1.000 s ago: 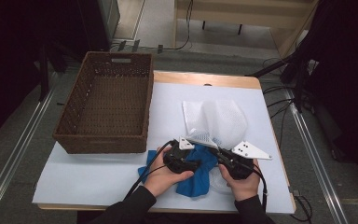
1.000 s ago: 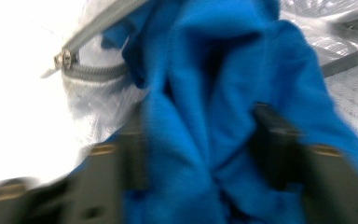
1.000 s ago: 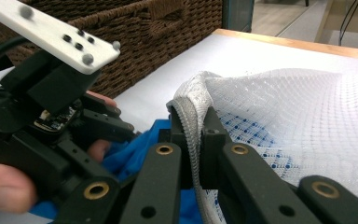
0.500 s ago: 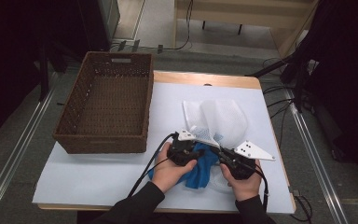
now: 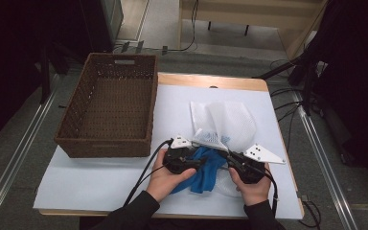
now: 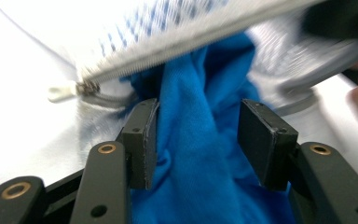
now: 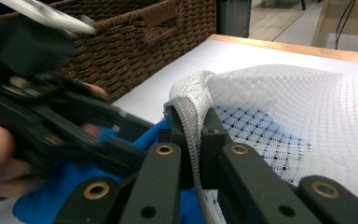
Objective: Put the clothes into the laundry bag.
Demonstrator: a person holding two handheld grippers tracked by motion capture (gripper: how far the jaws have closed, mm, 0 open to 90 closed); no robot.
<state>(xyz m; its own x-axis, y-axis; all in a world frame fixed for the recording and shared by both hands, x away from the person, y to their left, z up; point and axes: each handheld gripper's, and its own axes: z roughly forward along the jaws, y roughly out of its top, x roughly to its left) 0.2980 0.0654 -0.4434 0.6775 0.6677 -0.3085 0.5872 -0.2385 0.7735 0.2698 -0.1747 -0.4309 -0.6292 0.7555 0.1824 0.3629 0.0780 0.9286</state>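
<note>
Left gripper view puts the soft blue cotton cloth [image 6: 200,154] between the left gripper's [image 6: 198,140] jaws, which have just been opening; the pads stand off the fabric. It looks light, limp and bunchy, best pinched at a thick fold. The cloth's far end enters the white mesh zip laundry bag [image 7: 303,116] at twelve o'clock. The right gripper [image 7: 193,135] is clamped on the bag's zipper hem, holding its mouth up near the table's front edge.
</note>
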